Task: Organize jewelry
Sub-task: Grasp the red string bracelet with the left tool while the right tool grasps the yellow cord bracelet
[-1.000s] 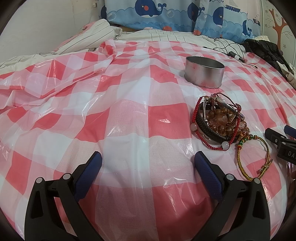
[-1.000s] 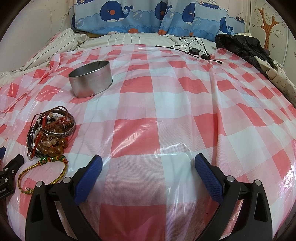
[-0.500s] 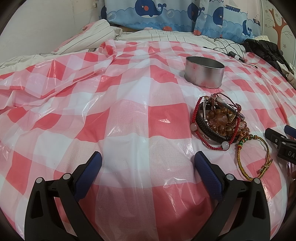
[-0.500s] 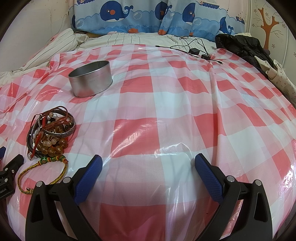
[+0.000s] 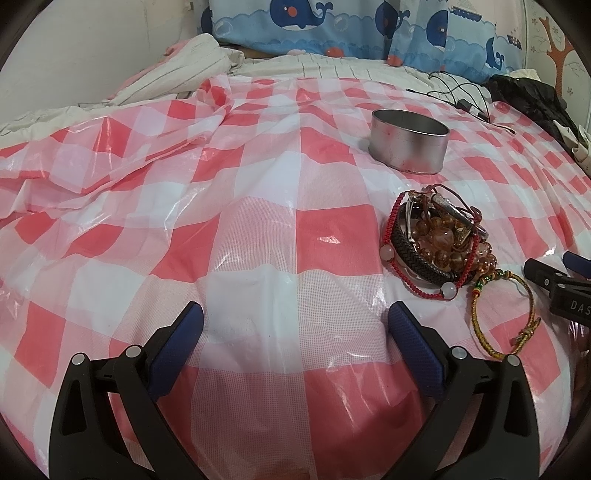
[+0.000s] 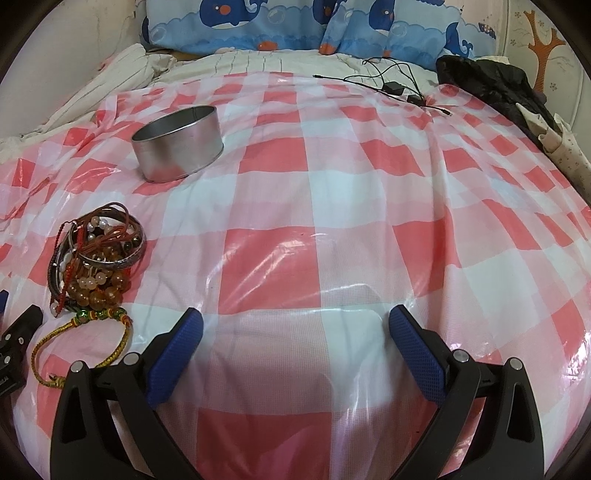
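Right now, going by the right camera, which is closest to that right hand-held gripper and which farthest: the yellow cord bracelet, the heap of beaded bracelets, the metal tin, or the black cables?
From the right hand-held gripper:
1. Yellow cord bracelet, just to its left, nearest.
2. Heap of beaded bracelets, left, a little beyond the cord bracelet.
3. Metal tin, farther back on the left, standing open.
4. Black cables, far back to the right, near the whale-print pillows.

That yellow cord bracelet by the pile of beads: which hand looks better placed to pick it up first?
Probably the right. The yellow cord bracelet lies just beside the open right gripper, almost touching its nearer finger. From the open left gripper it sits farther out to the side.
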